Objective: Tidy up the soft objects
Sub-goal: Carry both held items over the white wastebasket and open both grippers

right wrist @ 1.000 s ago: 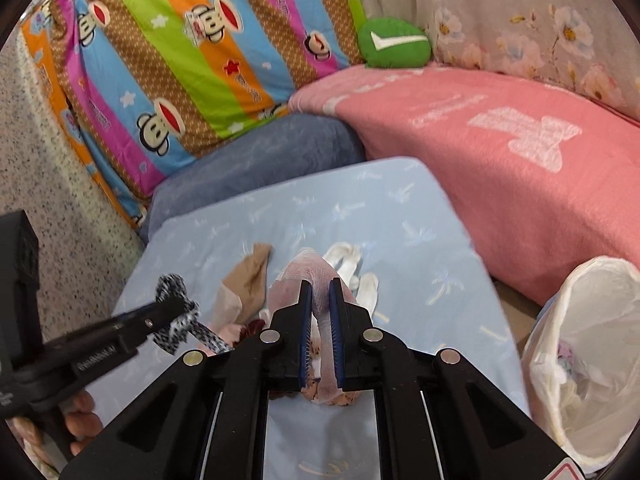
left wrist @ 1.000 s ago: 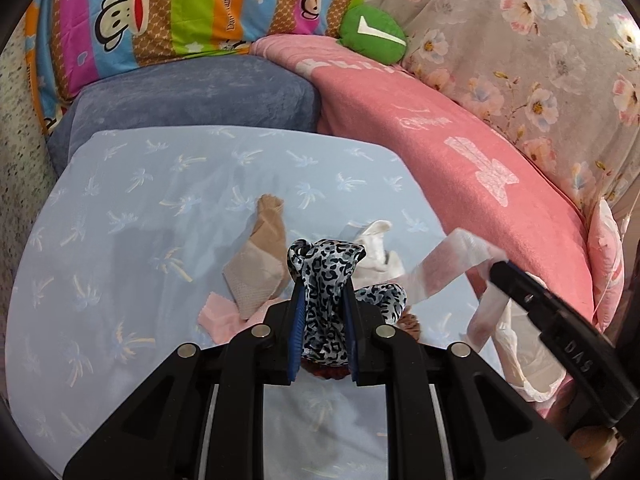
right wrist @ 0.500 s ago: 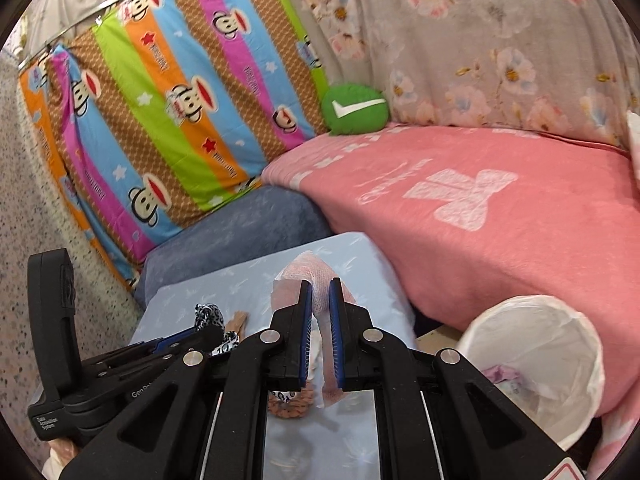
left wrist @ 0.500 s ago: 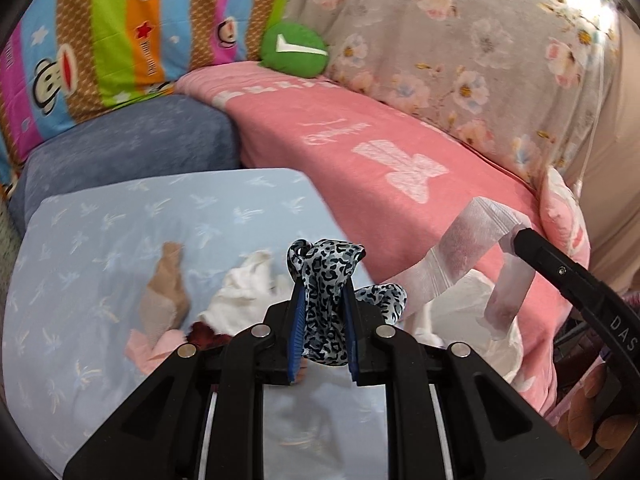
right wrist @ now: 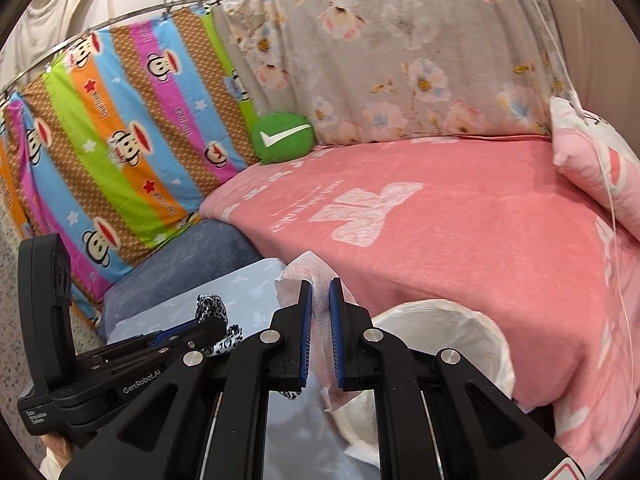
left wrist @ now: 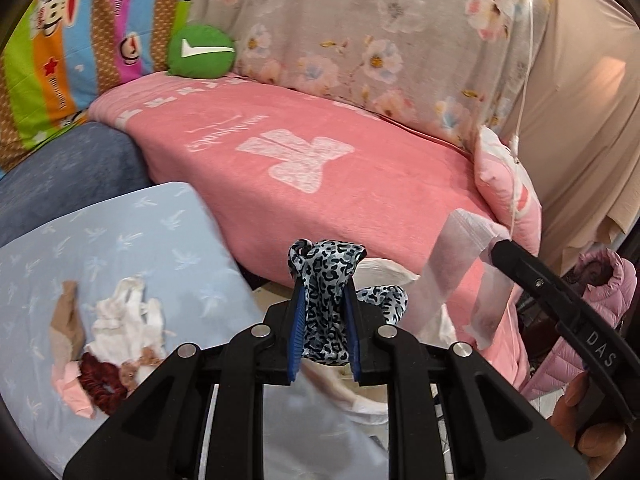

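My left gripper (left wrist: 323, 300) is shut on a leopard-print cloth (left wrist: 326, 276) that bunches above the blue pads. My right gripper (right wrist: 320, 300) is shut on a sheer pale pink stocking (right wrist: 306, 270); in the left wrist view that stocking (left wrist: 460, 248) hangs from the right gripper's tip at the right. In the right wrist view the left gripper (right wrist: 200, 326) with the leopard cloth (right wrist: 212, 308) sits low at the left. A white-lined bin (right wrist: 440, 312) stands just below and right of the right gripper. A pile of soft items (left wrist: 116, 332) remains on the light blue sheet (left wrist: 140, 232).
A pink blanket (right wrist: 460, 240) covers the bed behind the bin, with a green round cushion (right wrist: 282, 136) and a pink pillow (right wrist: 592, 164) on it. A striped monkey-print cloth (right wrist: 120, 128) and a floral cloth (right wrist: 400, 48) hang behind. A pink puffer jacket (left wrist: 600, 292) lies at the far right.
Both grippers lifted off the blue sheet and swung right, carrying their cloths. The pile now lies at lower left and the white bin sits beneath the grippers.
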`<state>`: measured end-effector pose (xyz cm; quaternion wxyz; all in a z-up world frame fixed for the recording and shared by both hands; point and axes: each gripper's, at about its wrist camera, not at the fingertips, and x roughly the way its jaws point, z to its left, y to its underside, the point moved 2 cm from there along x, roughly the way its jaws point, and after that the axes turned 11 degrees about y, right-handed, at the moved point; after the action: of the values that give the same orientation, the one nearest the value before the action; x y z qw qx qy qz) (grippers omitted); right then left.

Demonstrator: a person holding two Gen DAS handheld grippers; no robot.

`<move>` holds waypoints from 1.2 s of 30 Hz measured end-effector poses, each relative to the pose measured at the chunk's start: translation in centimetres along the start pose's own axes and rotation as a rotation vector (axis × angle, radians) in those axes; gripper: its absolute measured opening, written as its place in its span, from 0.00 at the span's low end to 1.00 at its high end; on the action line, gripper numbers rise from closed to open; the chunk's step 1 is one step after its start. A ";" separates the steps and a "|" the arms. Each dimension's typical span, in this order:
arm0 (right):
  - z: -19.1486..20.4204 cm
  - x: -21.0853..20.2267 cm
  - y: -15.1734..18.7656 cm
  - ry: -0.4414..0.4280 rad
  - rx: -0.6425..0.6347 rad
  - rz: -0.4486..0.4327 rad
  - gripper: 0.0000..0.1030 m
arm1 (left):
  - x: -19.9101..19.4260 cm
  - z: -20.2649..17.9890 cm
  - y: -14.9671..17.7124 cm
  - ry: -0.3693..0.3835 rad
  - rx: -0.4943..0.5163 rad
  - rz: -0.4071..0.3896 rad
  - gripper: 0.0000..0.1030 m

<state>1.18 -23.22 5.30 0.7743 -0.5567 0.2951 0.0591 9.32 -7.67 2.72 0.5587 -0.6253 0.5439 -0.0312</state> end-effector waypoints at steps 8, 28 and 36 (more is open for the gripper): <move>-3.2 0.5 0.6 0.045 0.038 0.010 0.11 | 2.9 -3.0 -0.4 0.038 0.040 0.037 0.28; -2.2 0.7 1.5 0.038 0.038 0.027 0.24 | 2.4 -2.1 -0.1 0.001 0.001 0.020 0.51; 0.9 0.8 2.1 0.003 -0.009 0.040 0.26 | 0.4 0.3 0.4 -0.035 -0.043 -0.005 0.51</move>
<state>1.29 -21.79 3.32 0.7699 -0.5542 0.3073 0.0750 9.47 -7.66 2.07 0.5546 -0.6390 0.5329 -0.0097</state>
